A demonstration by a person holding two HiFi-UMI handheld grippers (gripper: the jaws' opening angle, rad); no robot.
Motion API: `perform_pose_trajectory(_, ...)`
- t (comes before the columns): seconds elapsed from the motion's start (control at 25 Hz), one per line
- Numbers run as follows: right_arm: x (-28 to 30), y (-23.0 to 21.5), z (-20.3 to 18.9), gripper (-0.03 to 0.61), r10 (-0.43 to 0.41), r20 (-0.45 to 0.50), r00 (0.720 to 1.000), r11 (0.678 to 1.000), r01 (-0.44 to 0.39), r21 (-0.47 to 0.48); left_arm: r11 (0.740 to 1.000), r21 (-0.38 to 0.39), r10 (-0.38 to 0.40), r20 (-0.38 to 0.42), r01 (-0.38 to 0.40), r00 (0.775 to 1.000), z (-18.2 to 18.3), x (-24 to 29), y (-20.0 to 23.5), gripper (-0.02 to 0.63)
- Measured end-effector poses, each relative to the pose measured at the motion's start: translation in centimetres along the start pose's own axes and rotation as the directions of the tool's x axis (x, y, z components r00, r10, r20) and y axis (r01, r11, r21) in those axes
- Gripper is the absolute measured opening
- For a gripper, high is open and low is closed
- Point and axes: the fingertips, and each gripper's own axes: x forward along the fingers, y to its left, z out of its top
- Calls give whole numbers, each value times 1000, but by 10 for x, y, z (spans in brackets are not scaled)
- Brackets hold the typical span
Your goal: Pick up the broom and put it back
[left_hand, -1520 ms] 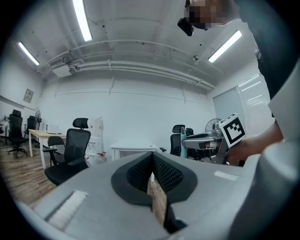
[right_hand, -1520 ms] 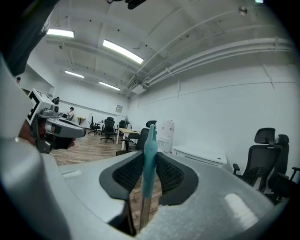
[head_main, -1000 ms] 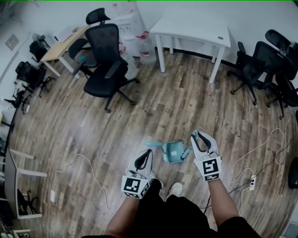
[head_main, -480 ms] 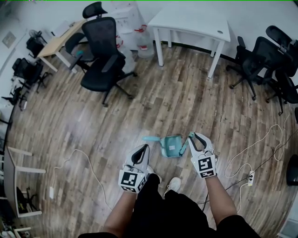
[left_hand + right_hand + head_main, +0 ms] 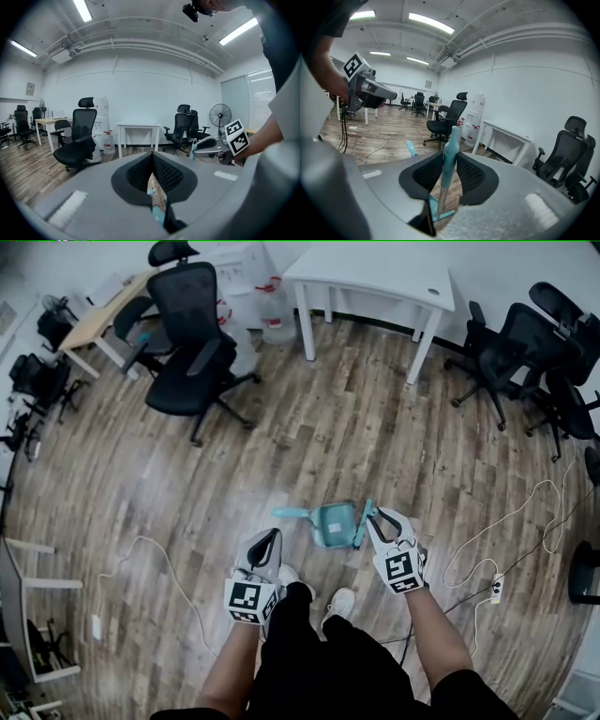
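Observation:
A teal dustpan (image 5: 333,519) lies on the wood floor in front of the person's feet, its handle (image 5: 291,514) pointing left. The teal broom (image 5: 362,524) stands at the dustpan's right edge. My right gripper (image 5: 375,517) is shut on the broom handle (image 5: 451,140), which runs upright between the pads, with the brush head (image 5: 440,215) low by the pan. My left gripper (image 5: 269,538) hangs left of the dustpan, shut and holding nothing. In the left gripper view its pads (image 5: 161,171) meet at the tips.
A black office chair (image 5: 192,343) and a white table (image 5: 375,277) stand further off, with more chairs (image 5: 525,343) at the right. Cables and a power strip (image 5: 496,589) lie on the floor right of the person. A white cord (image 5: 159,559) runs at the left.
Both grippers have sunk toward the floor, the right one further, with the broom handle still between its jaws beside the dustpan.

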Motion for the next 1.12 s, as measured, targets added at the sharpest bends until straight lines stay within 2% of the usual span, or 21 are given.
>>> perform_pose_trajectory(0.2,8,7,-19,98,16,-42,999,999,-17,-31,1000,-9,-16,-25,16,1000,-15,3,-8,20)
perform_pose_trajectory(0.4,25,22,-41,98,52,-101,994,997,-57,-49,999,32,-38,-58,40,998,-25,4,-18,20)
perform_pose_trajectory(0.56,35,32,-56,97,80,-135,988,996,-85,-31,999,8,-38,-83,39,996,-36,0,-18,20)
perform_pose_trajectory(0.68,42,38,-54,97,92,-124,988,995,-95,-14,1000,-5,-28,-98,28,995,-45,-5,-14,20)
perform_pose_trajectory(1.12,82,76,-34,94,202,-121,972,975,-211,-71,1000,-25,3,-129,-7,992,-60,-13,0,20)
